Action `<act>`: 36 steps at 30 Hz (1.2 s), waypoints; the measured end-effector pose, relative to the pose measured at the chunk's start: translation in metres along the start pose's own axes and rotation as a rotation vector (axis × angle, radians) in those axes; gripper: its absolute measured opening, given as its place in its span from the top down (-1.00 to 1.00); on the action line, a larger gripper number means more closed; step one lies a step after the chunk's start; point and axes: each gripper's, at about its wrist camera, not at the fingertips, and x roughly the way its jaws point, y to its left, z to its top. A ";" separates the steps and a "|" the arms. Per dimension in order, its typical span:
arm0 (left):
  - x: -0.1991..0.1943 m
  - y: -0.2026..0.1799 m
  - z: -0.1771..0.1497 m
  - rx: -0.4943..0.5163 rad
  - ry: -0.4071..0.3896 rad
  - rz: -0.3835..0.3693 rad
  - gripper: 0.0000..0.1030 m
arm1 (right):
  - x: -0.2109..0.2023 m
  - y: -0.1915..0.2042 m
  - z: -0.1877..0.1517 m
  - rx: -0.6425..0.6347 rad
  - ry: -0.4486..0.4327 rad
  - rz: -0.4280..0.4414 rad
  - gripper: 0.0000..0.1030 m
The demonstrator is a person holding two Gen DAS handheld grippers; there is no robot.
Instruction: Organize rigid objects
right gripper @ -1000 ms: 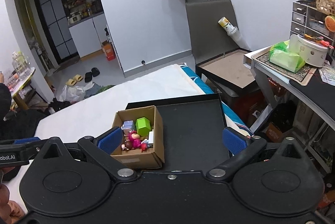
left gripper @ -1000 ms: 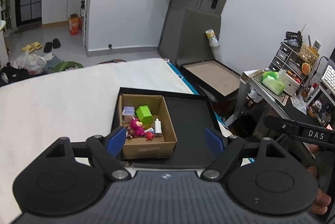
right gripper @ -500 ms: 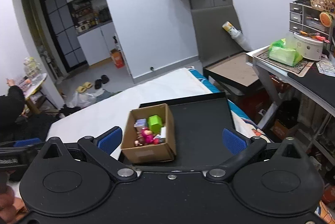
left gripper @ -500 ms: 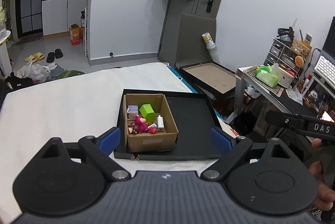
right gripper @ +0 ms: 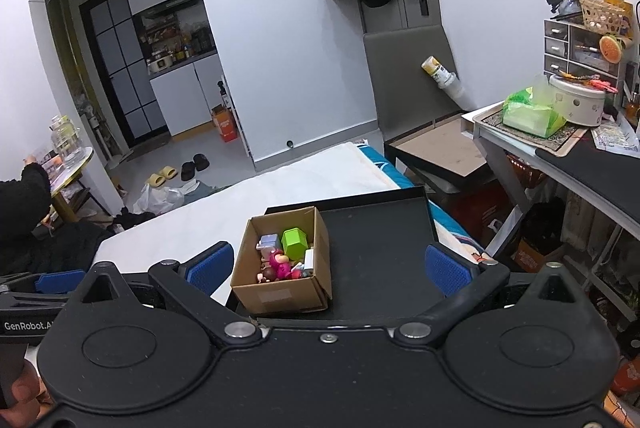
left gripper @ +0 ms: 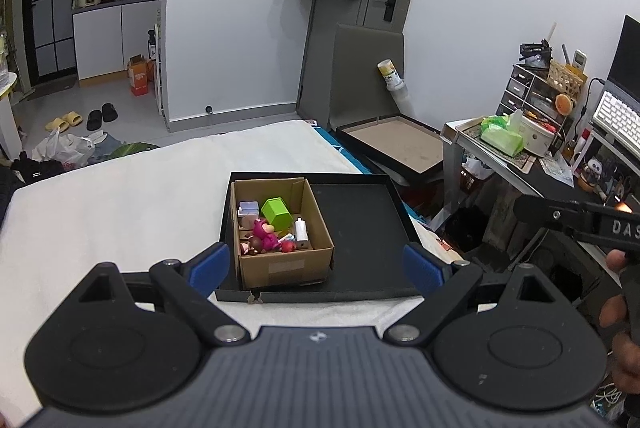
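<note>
Brown cardboard box [left gripper: 280,228] w/ small toys sits in left part of shallow black tray [left gripper: 360,224], tray on white bed surface [left gripper: 120,196]. Inside box: green plastic cube [left gripper: 276,211], magenta plush figure [left gripper: 265,233], small white bottle [left gripper: 301,230], all packed close. Left gripper [left gripper: 316,268] fingers wide apart, holding nothing, short of the tray. Right gripper [right gripper: 326,268] likewise spread, empty, above tray's near edge.

Lighting: even, bright indoor | Shadows: soft, faint | Focus: sharp throughout | Distortion: strong fisheye bending at edges, dark corner vignetting
</note>
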 end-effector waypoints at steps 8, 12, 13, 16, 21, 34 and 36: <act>0.006 -0.005 -0.002 0.012 0.015 -0.003 -0.80 | 0.000 -0.002 -0.004 -0.004 0.005 0.004 -1.00; 0.006 -0.006 -0.002 0.014 0.017 -0.007 -0.80 | -0.001 -0.002 -0.004 -0.006 0.002 0.001 -1.00; 0.006 -0.007 -0.001 0.015 0.017 -0.007 -0.80 | -0.001 -0.002 -0.004 -0.006 0.002 0.002 -1.00; 0.006 -0.007 -0.001 0.015 0.019 -0.009 -0.80 | -0.001 -0.002 -0.005 -0.007 0.005 0.001 -1.00; 0.006 -0.008 0.000 0.018 0.021 -0.004 -0.80 | -0.001 -0.002 -0.005 -0.004 0.002 0.004 -1.00; 0.006 -0.006 0.000 0.012 0.019 0.001 -0.80 | -0.002 -0.003 -0.004 -0.012 0.004 0.001 -1.00; 0.006 -0.006 -0.001 0.012 0.021 0.002 -0.80 | -0.002 -0.004 -0.004 -0.010 0.003 0.002 -1.00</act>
